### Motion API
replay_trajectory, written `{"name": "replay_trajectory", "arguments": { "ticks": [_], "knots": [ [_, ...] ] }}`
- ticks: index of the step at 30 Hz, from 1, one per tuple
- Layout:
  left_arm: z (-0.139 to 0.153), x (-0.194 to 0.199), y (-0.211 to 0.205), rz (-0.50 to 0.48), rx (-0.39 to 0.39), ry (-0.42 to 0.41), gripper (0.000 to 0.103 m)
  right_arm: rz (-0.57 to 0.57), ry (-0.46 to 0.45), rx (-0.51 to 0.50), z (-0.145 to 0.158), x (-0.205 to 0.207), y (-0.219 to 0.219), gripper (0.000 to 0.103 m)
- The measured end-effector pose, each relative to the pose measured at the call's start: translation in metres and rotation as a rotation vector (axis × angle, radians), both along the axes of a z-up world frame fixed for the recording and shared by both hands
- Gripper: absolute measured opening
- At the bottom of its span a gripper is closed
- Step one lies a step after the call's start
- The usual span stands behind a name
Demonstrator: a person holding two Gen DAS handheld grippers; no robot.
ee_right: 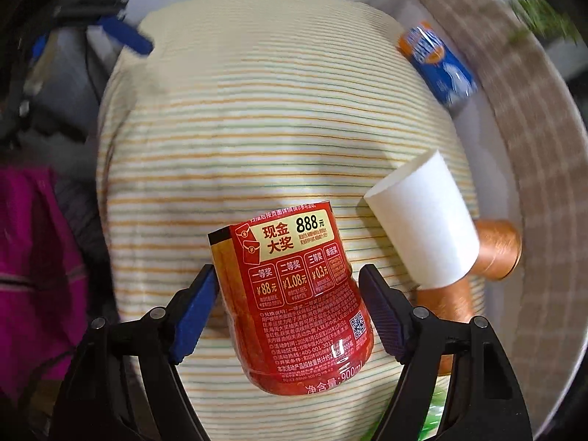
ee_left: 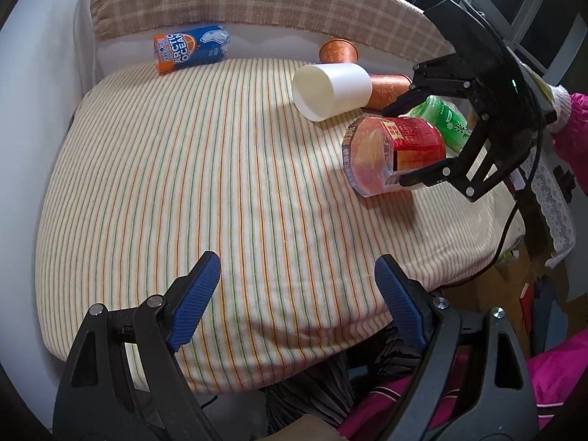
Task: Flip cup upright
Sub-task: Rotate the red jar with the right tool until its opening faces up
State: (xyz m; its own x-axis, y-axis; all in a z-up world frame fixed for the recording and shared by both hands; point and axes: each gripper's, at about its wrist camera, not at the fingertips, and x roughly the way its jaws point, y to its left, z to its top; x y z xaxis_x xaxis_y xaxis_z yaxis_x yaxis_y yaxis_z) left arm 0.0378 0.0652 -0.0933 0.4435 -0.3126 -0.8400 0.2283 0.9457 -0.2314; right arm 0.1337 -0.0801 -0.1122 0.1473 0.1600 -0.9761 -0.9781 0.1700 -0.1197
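Note:
A red cup-like container with a printed label lies on its side on the striped cloth at the right. My right gripper straddles it; the left pad touches, the right pad stands just off it. It also shows in the left wrist view, fingers either side of the red container. A white paper cup lies on its side behind it, also in the right wrist view. My left gripper is open and empty over the near edge of the cloth.
Two orange cups lie behind the white cup. A green bottle lies at the right. A blue and orange Arctic Ocean can lies at the back. A plaid cloth runs along the back. A pink sleeve is at right.

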Motion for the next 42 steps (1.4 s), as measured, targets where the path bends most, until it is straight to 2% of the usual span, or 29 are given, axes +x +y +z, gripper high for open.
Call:
{"name": "replay_trajectory", "arguments": {
  "ticks": [9,16,23,28,32,38,42],
  "knots": [
    [0.001,-0.001,-0.001,-0.006,-0.012,-0.015,0.088,-0.284,0.096,0.186,0.006,0.015,-0.023,0.077],
    [0.0,0.0,-0.008,-0.019,-0.022,-0.033,0.088,-0.594,0.147,0.387,0.006,0.03,-0.062,0.077],
    [0.0,0.001,-0.02,-0.049,-0.033,-0.04,0.088,-0.822,0.14,0.636,0.002,0.021,-0.098,0.077],
    [0.003,-0.002,-0.026,-0.047,-0.011,-0.065,0.088,-0.962,0.113,0.767,0.001,0.011,-0.111,0.077],
    [0.009,-0.006,-0.03,-0.034,0.018,-0.104,0.088,-0.996,0.015,0.784,0.005,0.001,-0.111,0.077],
    [0.014,-0.006,-0.035,-0.017,0.044,-0.153,0.088,-1.046,-0.047,0.776,0.005,-0.006,-0.113,0.077],
    [0.017,-0.006,-0.037,-0.019,0.038,-0.169,0.088,-1.078,-0.046,0.785,0.002,-0.013,-0.123,0.077]
  ]
}}
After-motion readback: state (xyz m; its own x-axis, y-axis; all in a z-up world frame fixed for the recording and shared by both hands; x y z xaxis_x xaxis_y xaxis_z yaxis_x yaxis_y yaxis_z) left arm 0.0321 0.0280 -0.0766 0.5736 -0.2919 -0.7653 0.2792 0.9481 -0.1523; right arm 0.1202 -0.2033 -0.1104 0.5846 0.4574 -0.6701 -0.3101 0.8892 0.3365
